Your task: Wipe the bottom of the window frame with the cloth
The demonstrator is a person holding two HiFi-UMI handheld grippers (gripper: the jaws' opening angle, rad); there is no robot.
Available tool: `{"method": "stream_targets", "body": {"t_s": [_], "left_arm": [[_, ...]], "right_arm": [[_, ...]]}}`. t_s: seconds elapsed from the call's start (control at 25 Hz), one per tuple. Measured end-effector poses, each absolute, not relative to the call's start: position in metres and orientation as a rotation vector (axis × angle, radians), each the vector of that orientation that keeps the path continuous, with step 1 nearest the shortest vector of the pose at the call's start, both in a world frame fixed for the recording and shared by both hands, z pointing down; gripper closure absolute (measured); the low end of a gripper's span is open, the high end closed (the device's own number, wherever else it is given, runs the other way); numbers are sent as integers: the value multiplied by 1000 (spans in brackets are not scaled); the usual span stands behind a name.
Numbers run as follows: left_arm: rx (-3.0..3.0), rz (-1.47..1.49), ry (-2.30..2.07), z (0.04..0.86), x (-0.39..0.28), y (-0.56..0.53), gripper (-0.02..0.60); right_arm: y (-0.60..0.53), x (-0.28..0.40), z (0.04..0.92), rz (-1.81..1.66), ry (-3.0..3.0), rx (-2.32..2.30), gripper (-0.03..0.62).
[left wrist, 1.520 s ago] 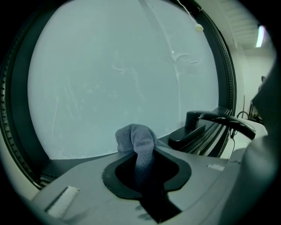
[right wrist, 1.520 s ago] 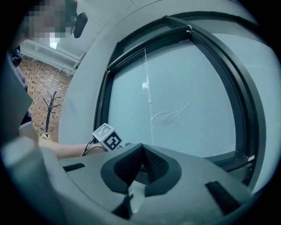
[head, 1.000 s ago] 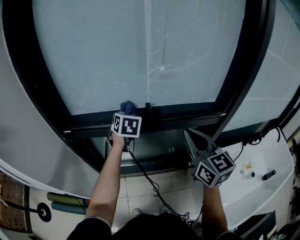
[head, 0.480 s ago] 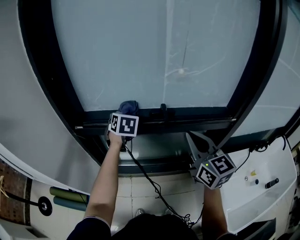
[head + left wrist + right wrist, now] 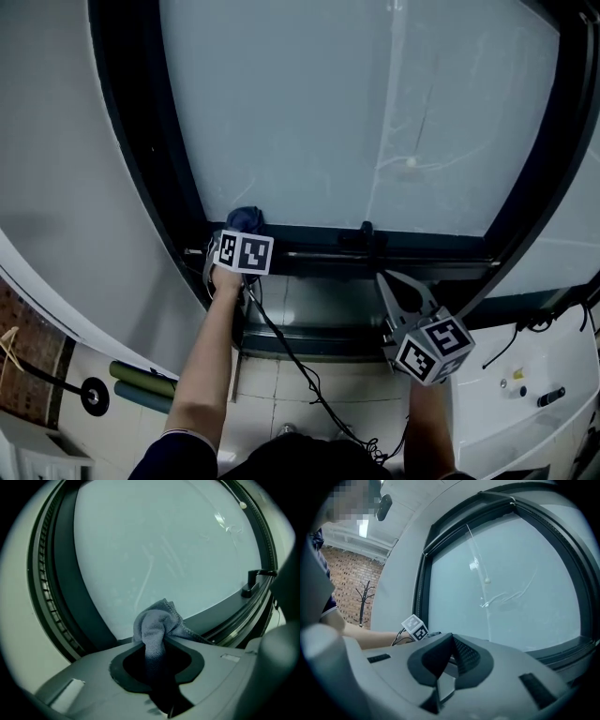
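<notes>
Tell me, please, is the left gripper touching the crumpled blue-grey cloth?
Touching. The left gripper view shows the left gripper with its jaws closed on the crumpled blue-grey cloth, which bunches out beyond their tips.

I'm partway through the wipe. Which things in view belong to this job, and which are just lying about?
Part of the job:
- cloth, pinched in the left gripper
- bottom of the window frame

Just lying about:
- right gripper, jaws shut on nothing
- black latch on the frame
- green rolls, lower left
- white counter, lower right
</notes>
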State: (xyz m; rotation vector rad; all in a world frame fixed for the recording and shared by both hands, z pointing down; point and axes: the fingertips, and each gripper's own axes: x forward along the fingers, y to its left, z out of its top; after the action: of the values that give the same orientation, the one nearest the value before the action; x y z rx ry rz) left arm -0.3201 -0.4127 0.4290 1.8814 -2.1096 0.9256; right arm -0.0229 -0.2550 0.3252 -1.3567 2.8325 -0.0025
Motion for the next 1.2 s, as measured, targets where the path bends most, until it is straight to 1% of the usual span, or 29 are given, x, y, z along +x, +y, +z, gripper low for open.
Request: {"method": "stream_targets", "body": {"t_s": [0.28, 0.52, 0.68, 0.84, 1.2], "left_arm": [[1694, 952, -2261, 429, -371, -407, 506], [1628, 962, -2303, 429, -386, -408, 506], [1638, 964, -2317, 426, -387, -403, 508], [1746, 780, -2305, 410, -346, -387, 505], [2154, 412, -2113, 318, -186, -376, 505]], "right_arm": [[-261, -25, 326, -8, 2835, -1341, 592], [-262, -18, 322, -4, 2810, -1346, 592], [-260, -2, 321, 0, 2788, -1380, 592], [-258, 18, 319, -1, 2768, -1405, 592], [-240, 70, 306, 31, 2696, -1469, 592]]}}
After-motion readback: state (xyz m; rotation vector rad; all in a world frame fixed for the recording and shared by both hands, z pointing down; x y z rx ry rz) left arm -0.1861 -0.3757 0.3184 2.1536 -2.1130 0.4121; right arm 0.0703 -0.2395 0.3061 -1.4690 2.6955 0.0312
